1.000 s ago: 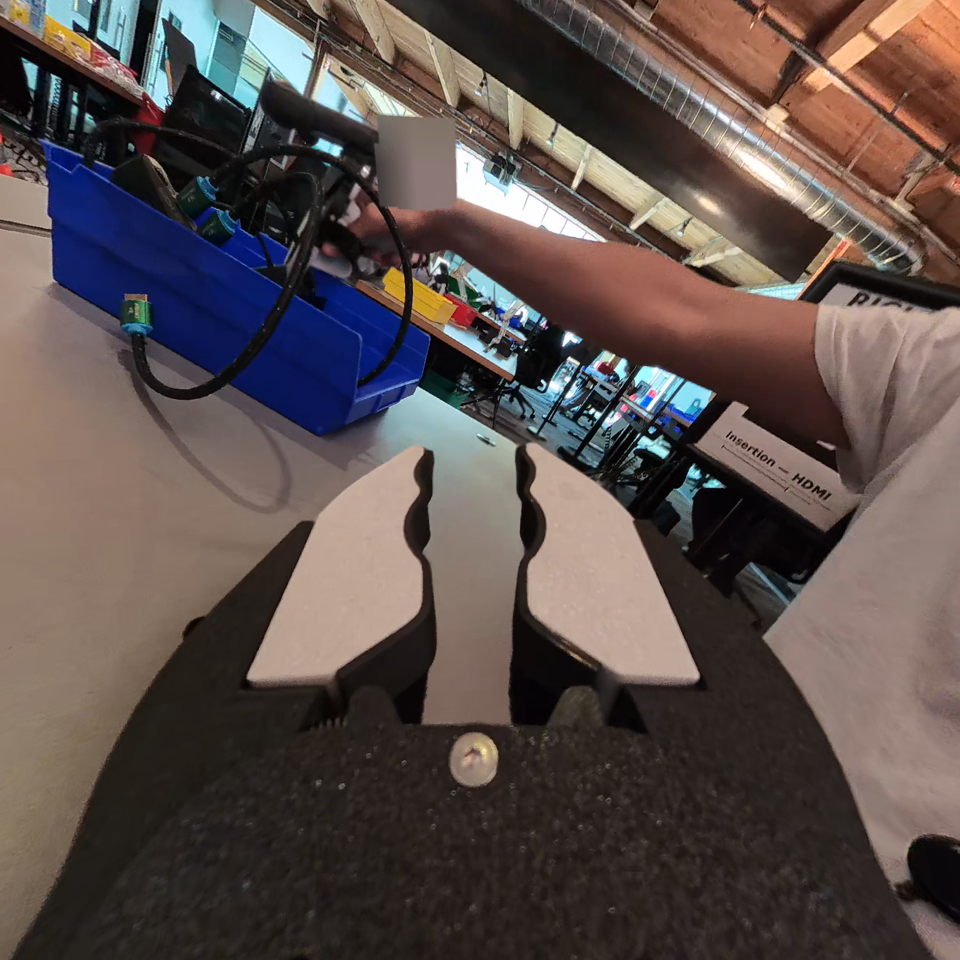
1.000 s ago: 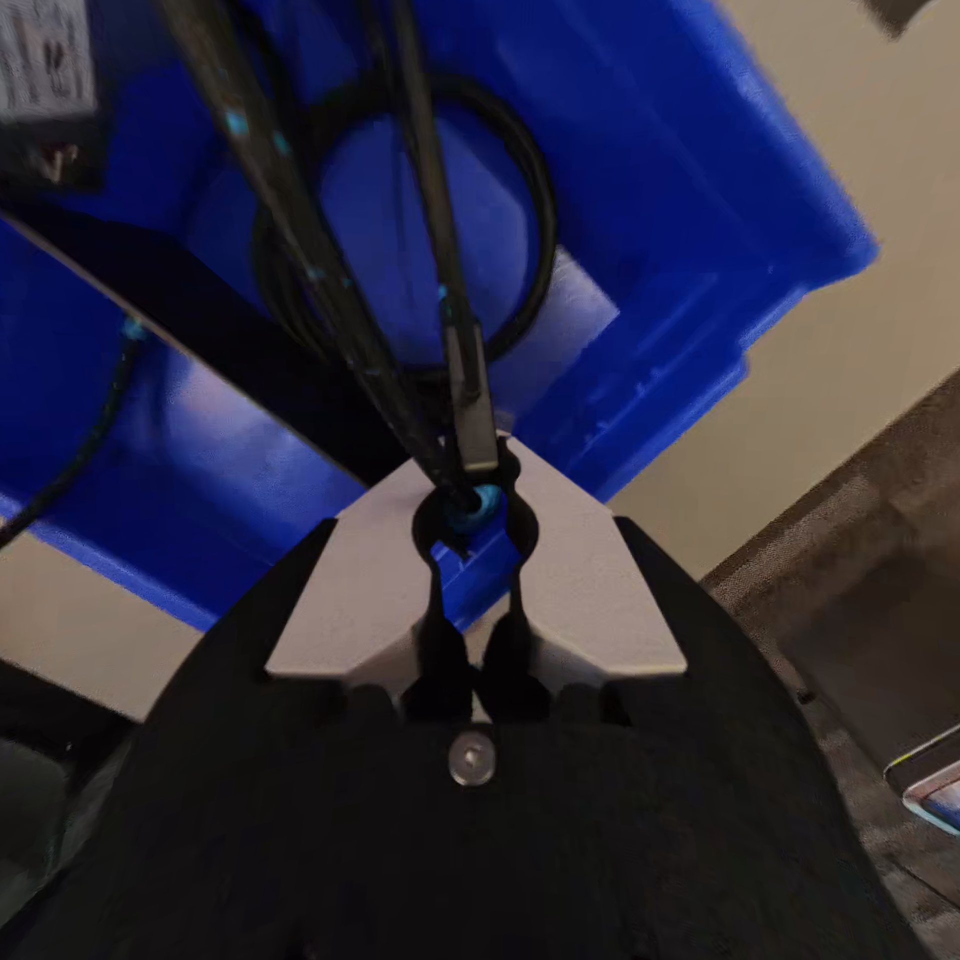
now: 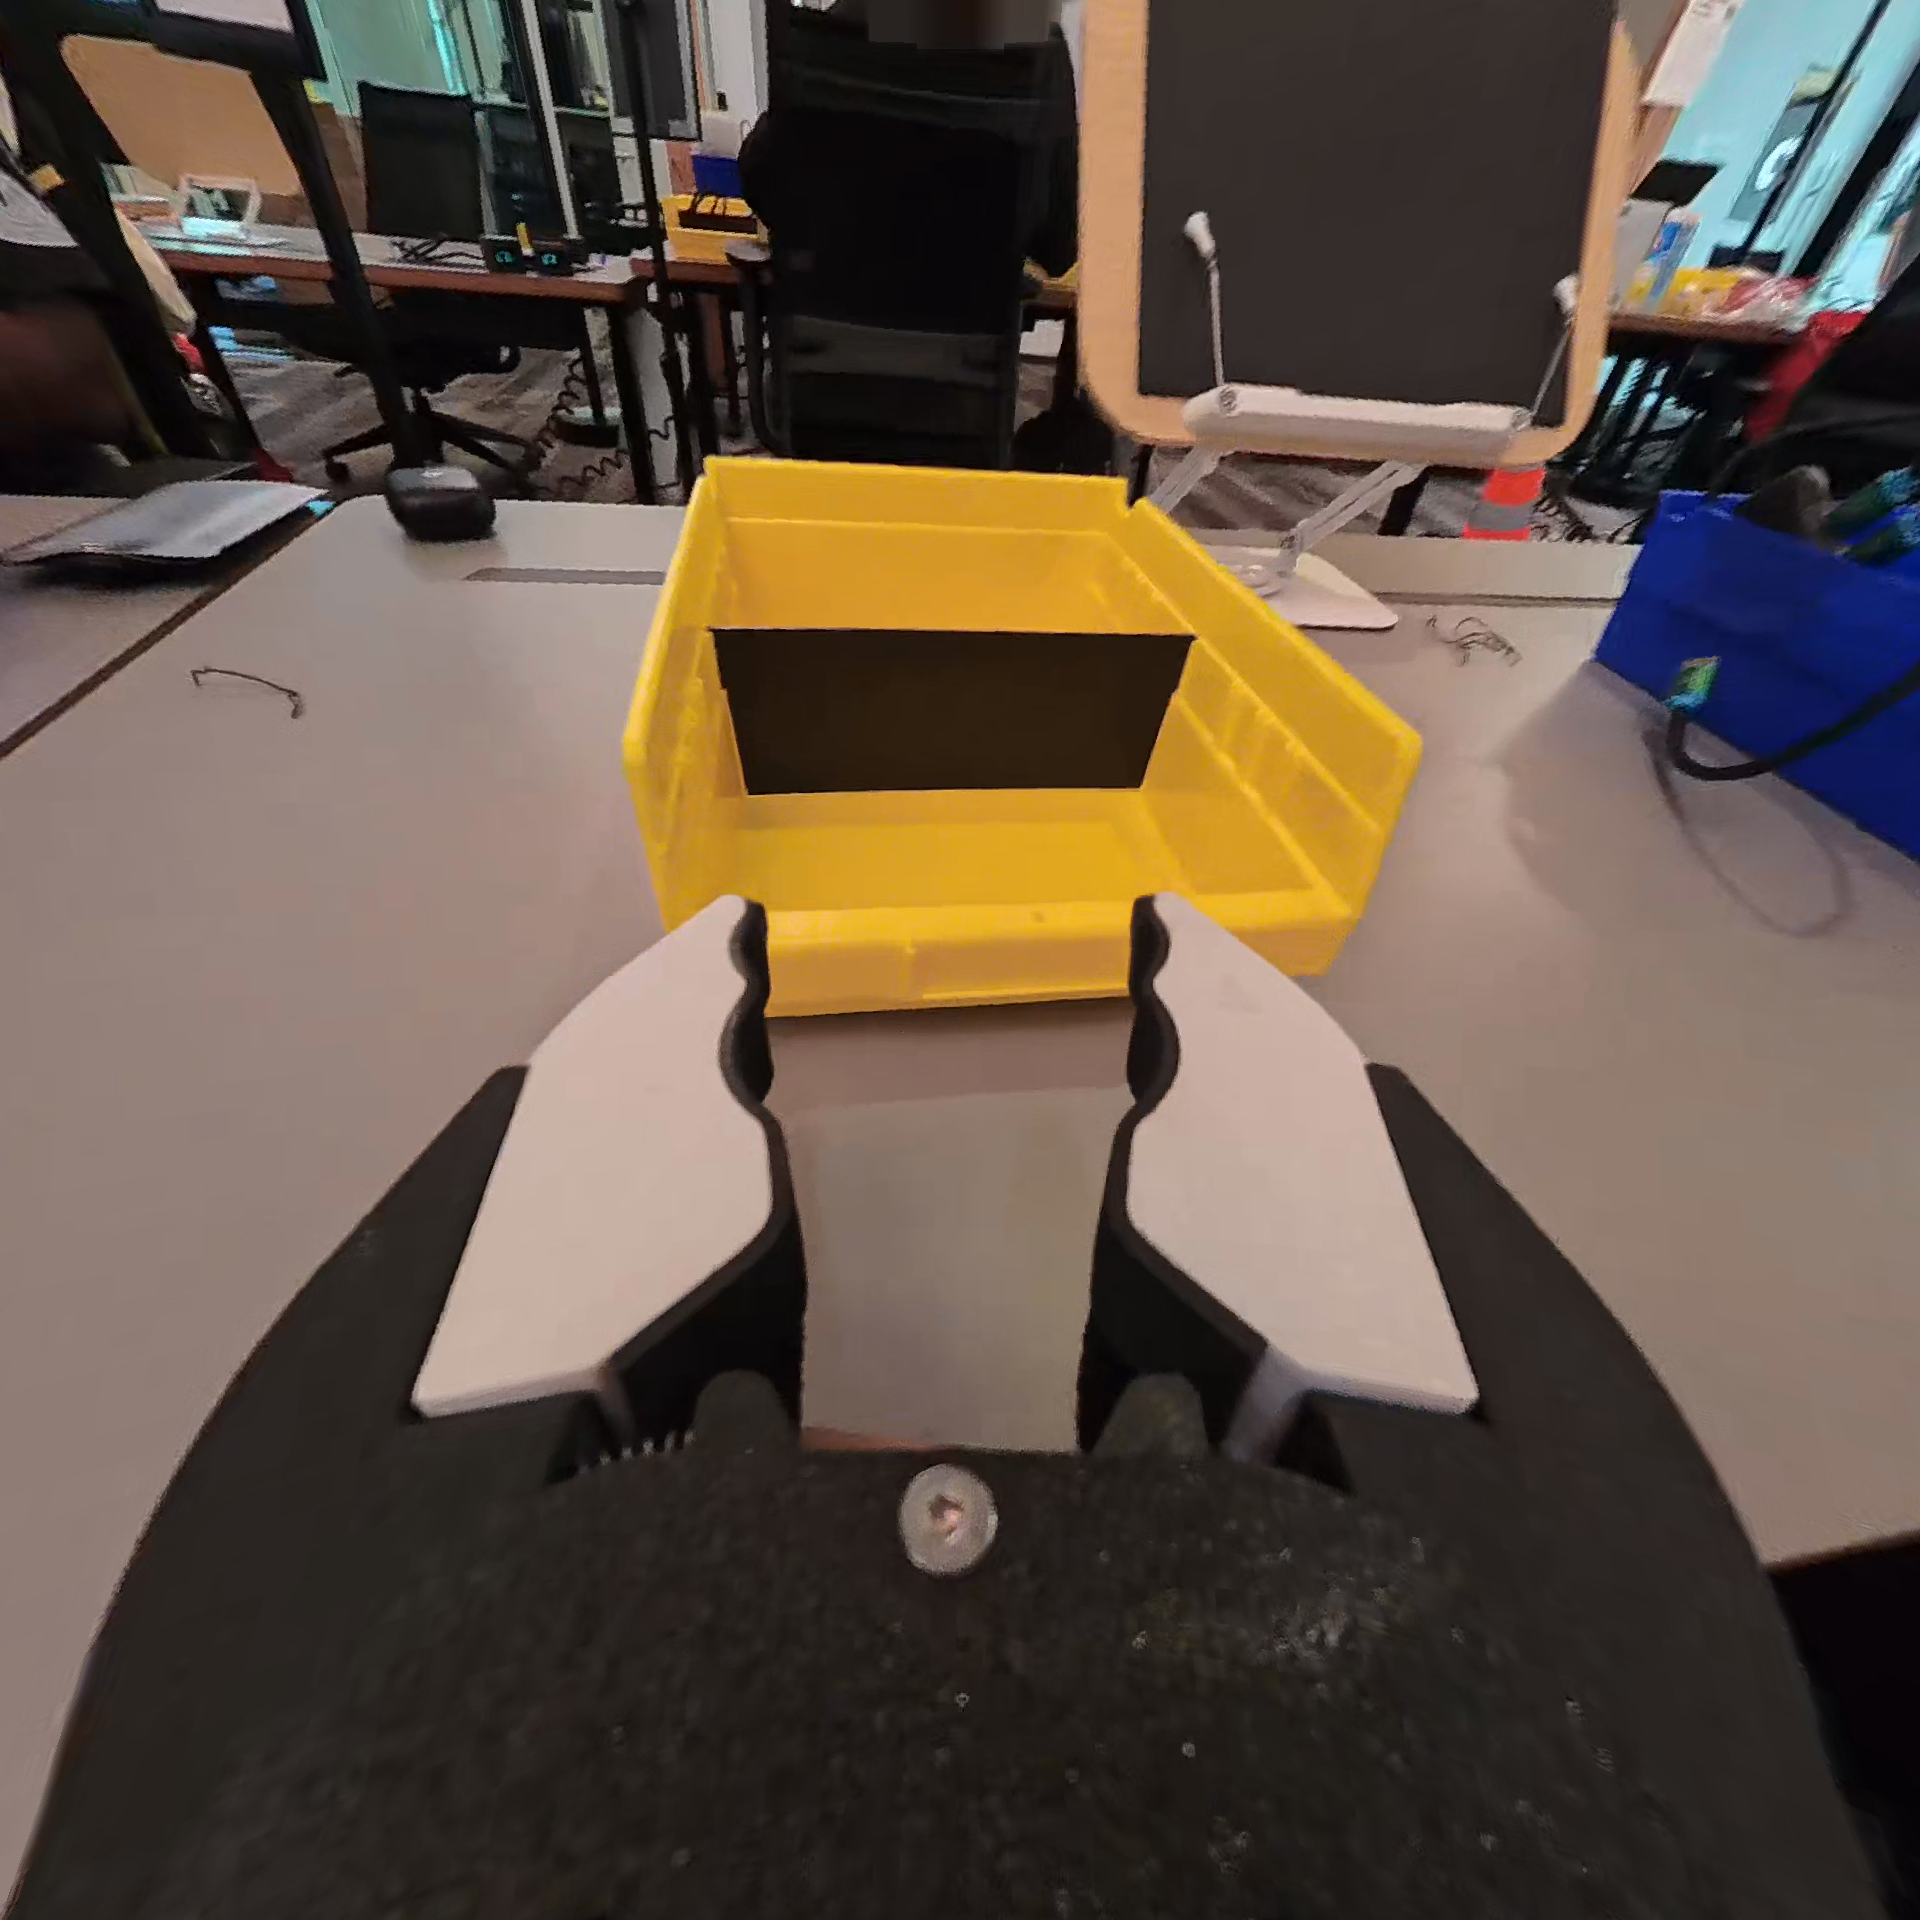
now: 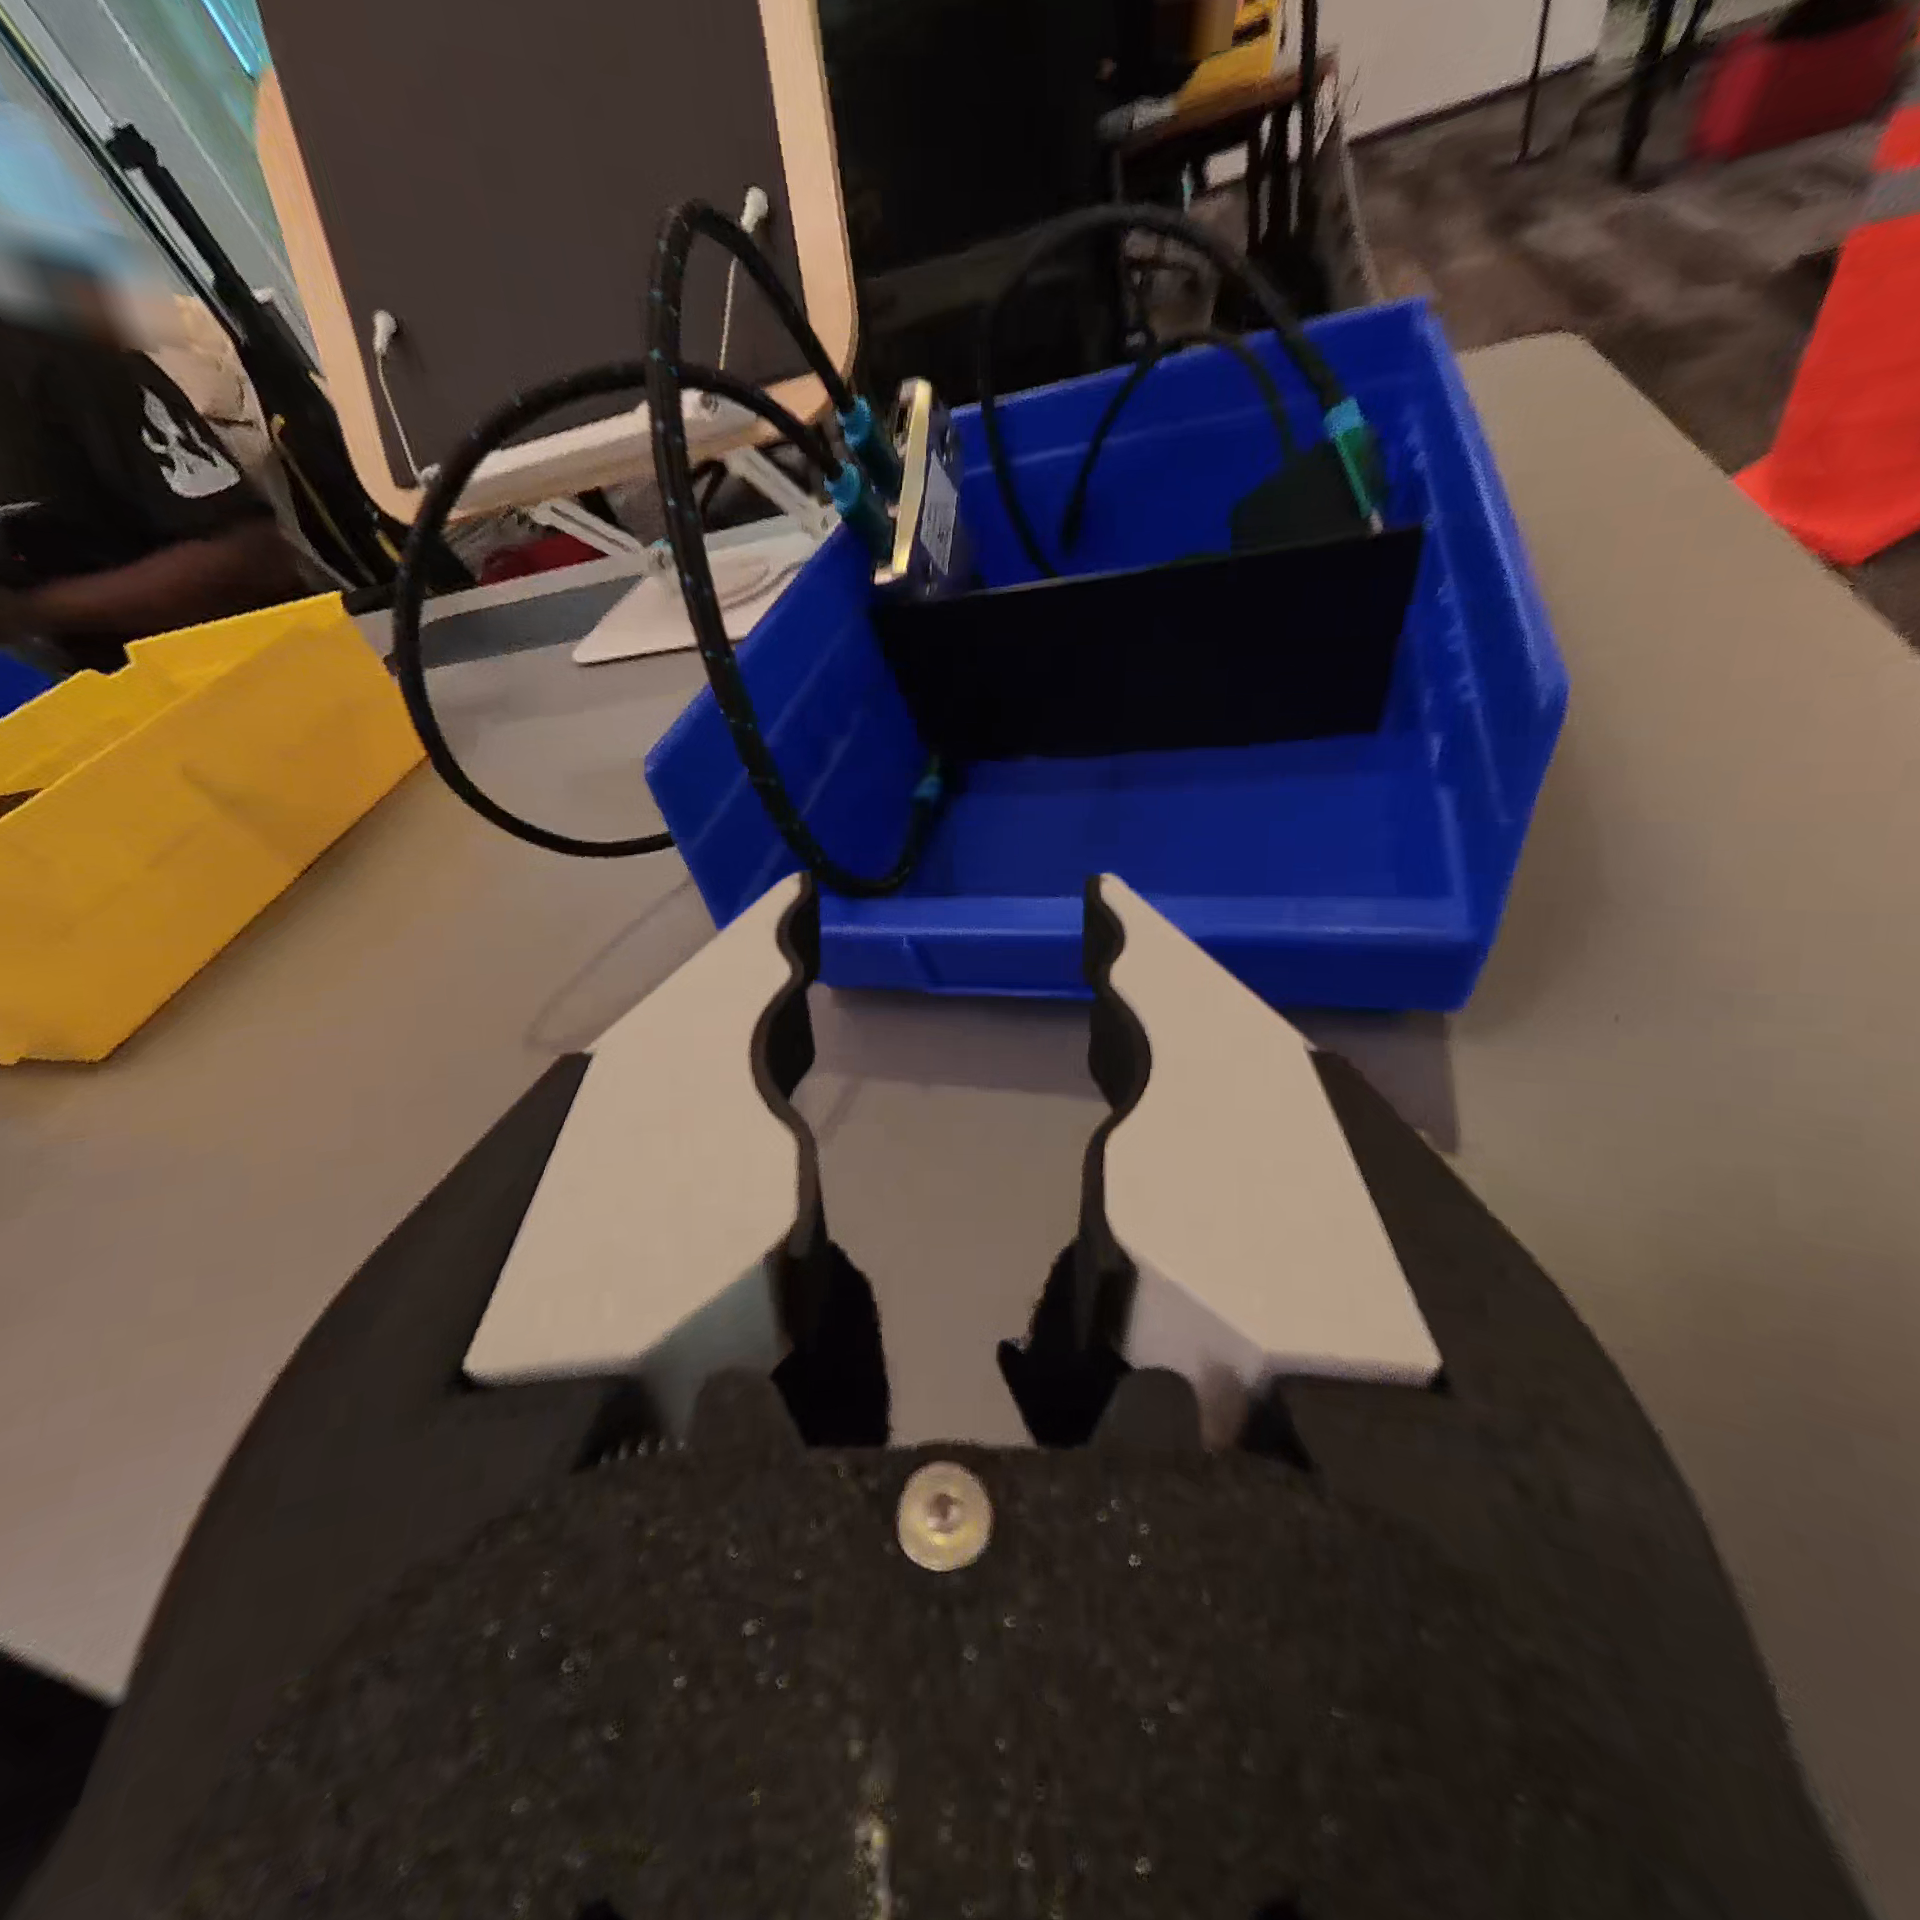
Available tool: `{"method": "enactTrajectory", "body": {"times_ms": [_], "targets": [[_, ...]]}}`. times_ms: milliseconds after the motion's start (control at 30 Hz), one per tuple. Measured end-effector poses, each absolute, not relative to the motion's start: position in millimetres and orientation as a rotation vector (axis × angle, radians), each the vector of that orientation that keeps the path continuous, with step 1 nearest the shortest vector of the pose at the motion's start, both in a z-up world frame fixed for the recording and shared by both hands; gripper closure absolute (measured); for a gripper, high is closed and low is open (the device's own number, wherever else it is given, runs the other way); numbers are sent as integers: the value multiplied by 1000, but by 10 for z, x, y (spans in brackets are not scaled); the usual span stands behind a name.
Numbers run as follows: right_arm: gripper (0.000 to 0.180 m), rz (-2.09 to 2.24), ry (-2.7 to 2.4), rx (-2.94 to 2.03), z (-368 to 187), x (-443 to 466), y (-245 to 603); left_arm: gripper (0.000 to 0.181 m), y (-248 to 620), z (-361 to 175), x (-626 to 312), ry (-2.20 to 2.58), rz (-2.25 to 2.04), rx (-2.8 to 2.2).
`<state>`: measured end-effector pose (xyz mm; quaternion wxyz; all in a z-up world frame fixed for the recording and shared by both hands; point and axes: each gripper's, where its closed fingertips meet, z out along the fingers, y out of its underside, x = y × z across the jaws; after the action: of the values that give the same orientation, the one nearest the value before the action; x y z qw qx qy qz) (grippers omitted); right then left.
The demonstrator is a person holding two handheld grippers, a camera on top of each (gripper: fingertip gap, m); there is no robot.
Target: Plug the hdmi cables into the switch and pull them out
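Note:
In the right wrist view a blue bin [image 4: 1195, 873] with a black divider [image 4: 1143, 655] holds the HDMI switch [image 4: 928, 488], which stands on edge at the bin's back left. Two black braided cables [image 4: 686, 582] with teal plugs are plugged into the switch and loop out over the bin's left side. A third cable with a green plug [image 4: 1351, 457] rests at the back right. My right gripper [image 4: 948, 914] is open and empty, just in front of the bin. My left gripper [image 3: 948, 935] is open and empty before an empty yellow bin [image 3: 997, 935]. The blue bin [image 3: 1766, 644] also shows at the right in the left wrist view.
The grey table [image 3: 312, 935] bears both bins; the yellow bin [image 4: 177, 810] also shows in the right wrist view. A white stand with a wood-framed panel [image 3: 1340, 416] is behind. A small dark case [image 3: 436, 504] and a dark pouch lie far left. An orange cone [image 4: 1860, 395] stands right. Across from one pair of fingers to the other is roughly 60 centimetres.
My right gripper has let go of the cable, opened and drawn back out of the blue bin. My left gripper has swung to face the yellow bin and opened wider.

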<state>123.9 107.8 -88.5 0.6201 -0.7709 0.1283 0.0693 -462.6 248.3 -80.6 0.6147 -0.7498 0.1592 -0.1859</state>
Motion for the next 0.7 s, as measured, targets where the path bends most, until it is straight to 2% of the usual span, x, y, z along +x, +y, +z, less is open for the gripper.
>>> {"method": "enactTrajectory", "body": {"times_ms": [200, 400, 533, 600, 700], "targets": [[128, 14, 243, -1832, -1010, 1343, 1156, 113, 2440, -912, -4518, 289, -640, -1802], [127, -13, 188, -1838, -995, 1261, 1147, 112, 2431, -901, -4509, 297, -638, -1797], [119, -188, -98, -1994, -1188, 956, 1244, 111, 2413, -912, -4409, 330, -665, -1803], [123, -246, -166, -2071, -1284, 686, 1326, 111, 2410, -914, -4350, 351, -670, -1799], [132, -251, -176, -1935, -1072, 374, 1593, 110, 2396, -942, -4249, 390, -675, -1804]]}}
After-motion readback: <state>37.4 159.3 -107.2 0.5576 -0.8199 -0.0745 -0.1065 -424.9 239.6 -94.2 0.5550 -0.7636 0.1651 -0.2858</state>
